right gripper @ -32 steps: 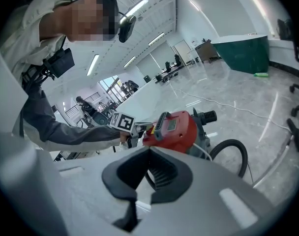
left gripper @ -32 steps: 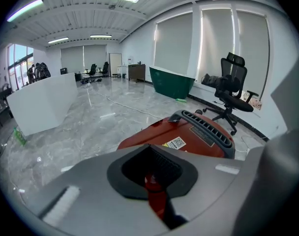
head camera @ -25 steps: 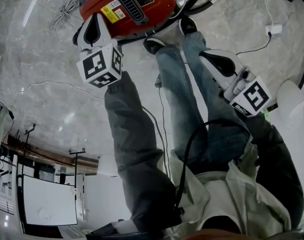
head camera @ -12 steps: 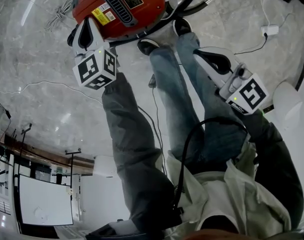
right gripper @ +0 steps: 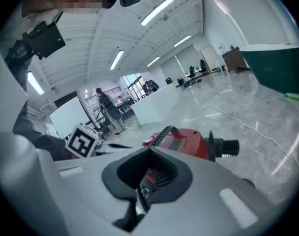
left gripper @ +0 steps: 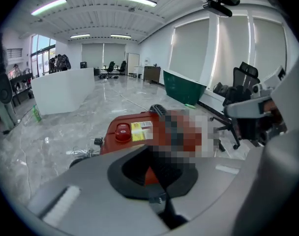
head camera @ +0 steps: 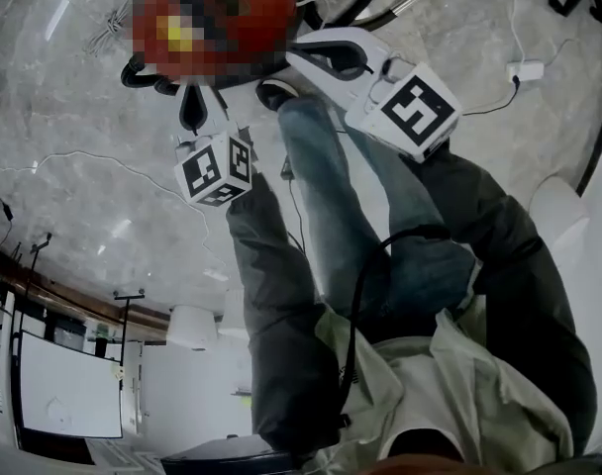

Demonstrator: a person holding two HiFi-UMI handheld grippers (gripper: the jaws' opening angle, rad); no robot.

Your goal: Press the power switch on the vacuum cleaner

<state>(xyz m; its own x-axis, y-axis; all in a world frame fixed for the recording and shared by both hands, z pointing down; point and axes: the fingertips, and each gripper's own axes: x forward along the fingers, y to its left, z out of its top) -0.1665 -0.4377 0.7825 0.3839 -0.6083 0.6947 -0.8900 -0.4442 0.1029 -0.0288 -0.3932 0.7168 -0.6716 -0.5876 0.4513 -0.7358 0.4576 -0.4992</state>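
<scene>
Close beside the red canister vacuum cleaner, the left gripper and the right gripper each hold jaws together, gripping nothing.

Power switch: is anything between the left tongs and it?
Nothing visible. In the left gripper view the red power switch sits exposed on the vacuum cleaner top, with only open air beyond the shut left tongs.

Matt grey plastic on my left gripper, with dull black rubbery pads lining its fingers. Just past the fingertips, the vacuum cleaner has a smooth red plastic shell with a slight sheen. Beyond that, the floor is glossy, polished, stone-look grey.
</scene>
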